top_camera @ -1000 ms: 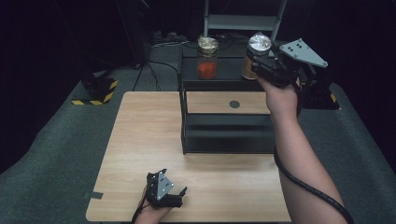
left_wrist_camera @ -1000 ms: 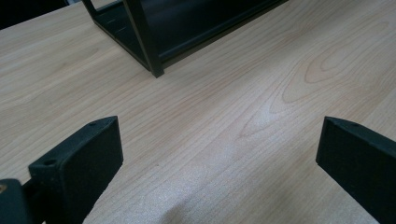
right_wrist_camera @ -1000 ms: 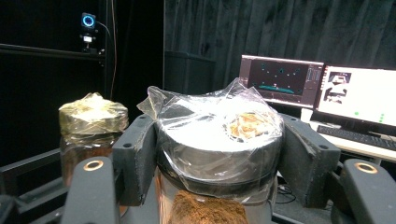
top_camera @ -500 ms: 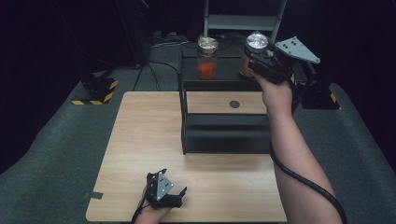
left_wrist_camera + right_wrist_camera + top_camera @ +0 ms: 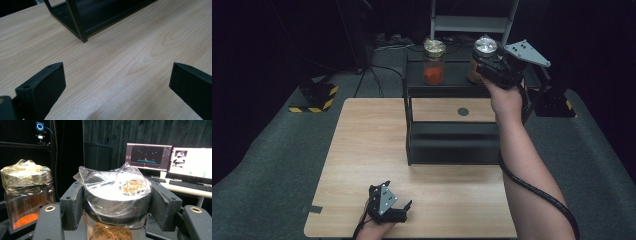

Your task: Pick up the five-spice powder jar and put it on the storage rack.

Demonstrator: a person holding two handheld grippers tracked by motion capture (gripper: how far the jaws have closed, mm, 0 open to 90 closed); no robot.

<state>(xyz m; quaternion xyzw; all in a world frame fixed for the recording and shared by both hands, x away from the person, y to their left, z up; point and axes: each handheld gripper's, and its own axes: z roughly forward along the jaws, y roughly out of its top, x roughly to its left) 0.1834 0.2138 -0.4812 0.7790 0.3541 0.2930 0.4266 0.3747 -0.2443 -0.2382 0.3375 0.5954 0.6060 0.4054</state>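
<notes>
Two jars stand at the top of a black shelf unit. The left jar holds red-orange powder and has plastic film over its lid. My right gripper is shut on the right jar, pads pressed on both sides just under its film-wrapped silver lid; brown powder shows inside it. Whether its base touches the shelf top I cannot tell. My left gripper rests low at the table's near edge, jaws wide open over bare wood, nothing between them.
The wooden table carries the black shelf unit with a dark round spot on its middle board. Grey carpet surrounds the table. A yellow-black striped block lies at the far left. Monitors glow behind the jars.
The right gripper with its jar has shifted slightly away toward the shelf's back right. The left gripper has stayed put.
</notes>
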